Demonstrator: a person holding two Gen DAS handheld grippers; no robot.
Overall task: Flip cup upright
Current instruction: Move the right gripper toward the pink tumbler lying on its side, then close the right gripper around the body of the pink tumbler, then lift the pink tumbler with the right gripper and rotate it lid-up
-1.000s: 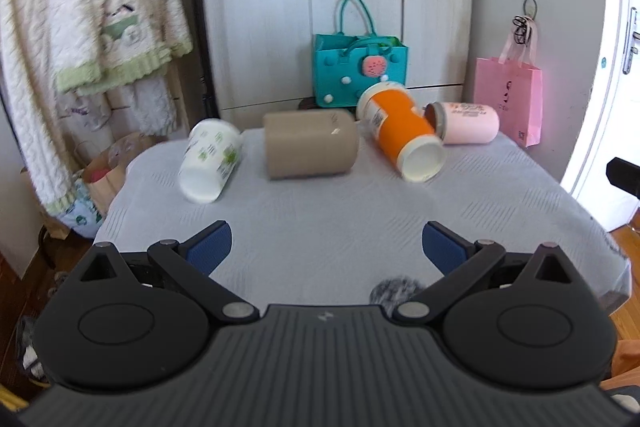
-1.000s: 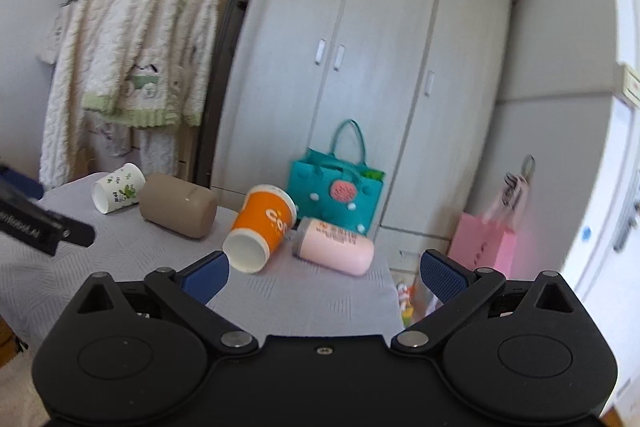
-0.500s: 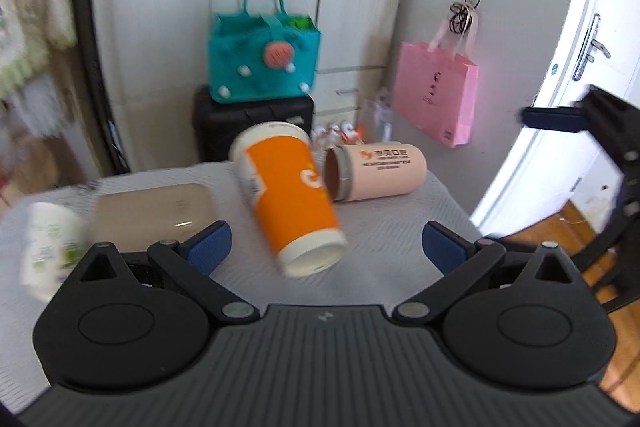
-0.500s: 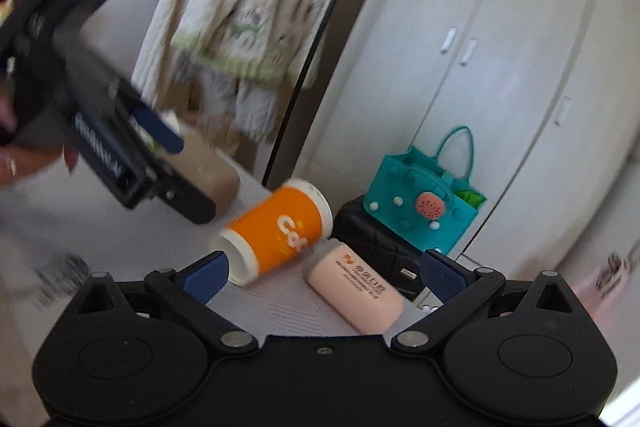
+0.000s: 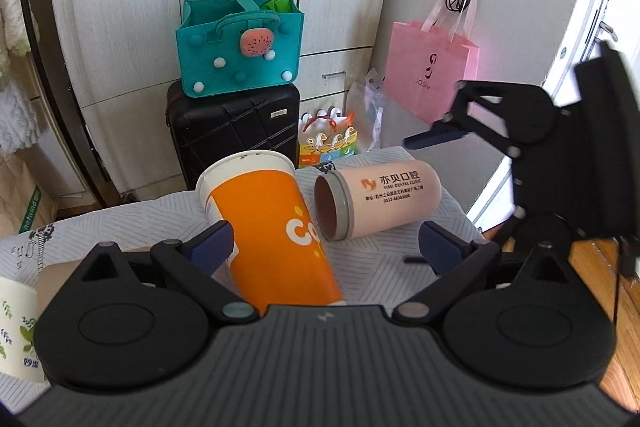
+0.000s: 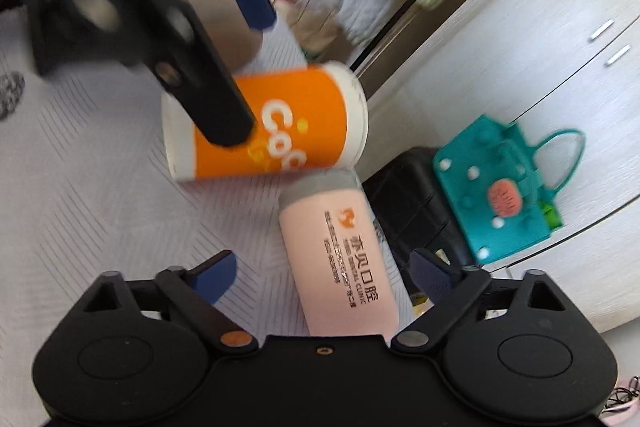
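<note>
An orange paper cup [image 5: 276, 239] lies on its side on the grey-clothed table [image 5: 372, 263]; it also shows in the right wrist view [image 6: 280, 123]. A pink cup [image 5: 380, 199] lies on its side right of it, open end facing the orange cup; it also shows in the right wrist view [image 6: 340, 259]. My left gripper [image 5: 326, 245] is open, its fingers either side of the orange cup, apart from it. My right gripper [image 6: 322, 273] is open, its fingers either side of the pink cup's closed end. The left gripper [image 6: 240, 27] shows over the orange cup in the right wrist view.
A beige cup [image 6: 224, 7] and a white leaf-print cup [image 5: 16, 331] lie further left on the table. Behind the table's far edge stand a black suitcase [image 5: 236, 131] with a teal bag [image 5: 240, 47], a pink bag [image 5: 432, 75] and wardrobe doors.
Both grippers have moved in: the left onto the orange cup, the right down onto the pink cup's closed end. Both stay open. The cups have not moved.
</note>
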